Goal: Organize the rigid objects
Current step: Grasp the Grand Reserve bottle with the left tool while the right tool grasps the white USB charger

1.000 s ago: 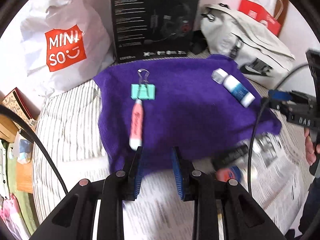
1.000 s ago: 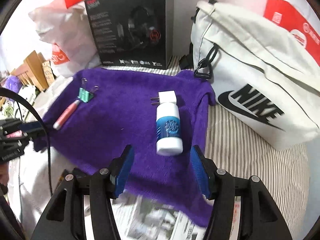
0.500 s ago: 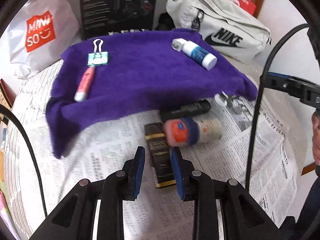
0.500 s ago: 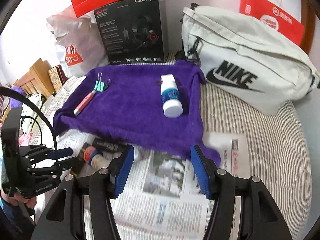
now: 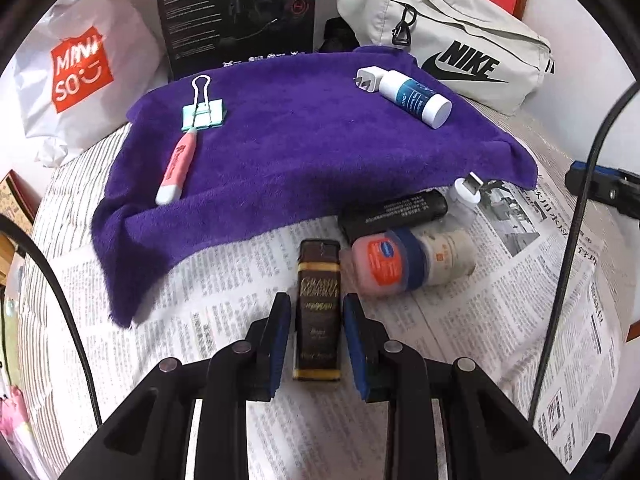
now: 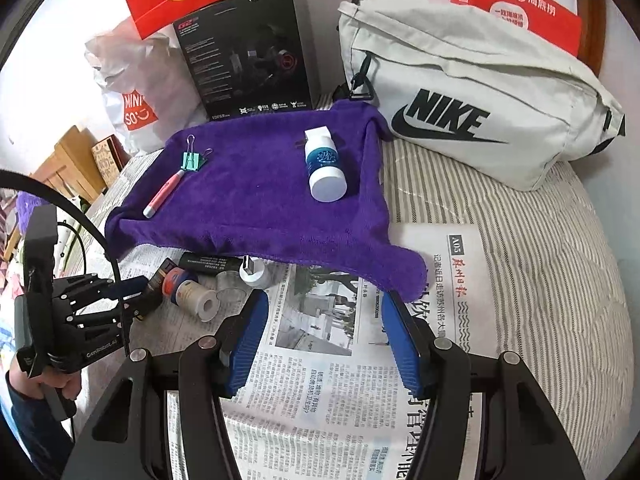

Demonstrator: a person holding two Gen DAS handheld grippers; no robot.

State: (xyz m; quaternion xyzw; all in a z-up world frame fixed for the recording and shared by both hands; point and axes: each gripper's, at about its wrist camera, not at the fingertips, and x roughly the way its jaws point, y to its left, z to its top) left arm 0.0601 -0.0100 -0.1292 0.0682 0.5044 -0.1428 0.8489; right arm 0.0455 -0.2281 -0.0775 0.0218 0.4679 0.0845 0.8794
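A brown rectangular box (image 5: pixel 319 280) lies on the newspaper (image 5: pixel 500 320), and my left gripper (image 5: pixel 316 304) straddles it with narrow jaws, a thin gap on each side. Beside the box are a red jar with a blue lid (image 5: pixel 384 266), a black tube (image 5: pixel 394 212) and a white USB adapter (image 5: pixel 466 192). On the purple towel (image 5: pixel 320 152) rest a teal binder clip (image 5: pixel 203 114), a pink pen (image 5: pixel 178 164), a white bottle (image 5: pixel 416 96) and a white plug (image 5: pixel 368 79). My right gripper (image 6: pixel 324 300) hovers open over the newspaper (image 6: pixel 320 380), holding nothing.
Behind the towel stand a black headset box (image 6: pixel 248 52), a white Miniso bag (image 5: pixel 80 68) and a grey Nike bag (image 6: pixel 472 92). Striped bedding (image 6: pixel 540 260) lies to the right. A cable (image 5: pixel 568 240) hangs at the right of the left wrist view.
My left gripper drew back from the towel and sank over the newspaper, so the brown box now sits between its fingers. My right gripper pulled back from the white bottle to the newspaper.
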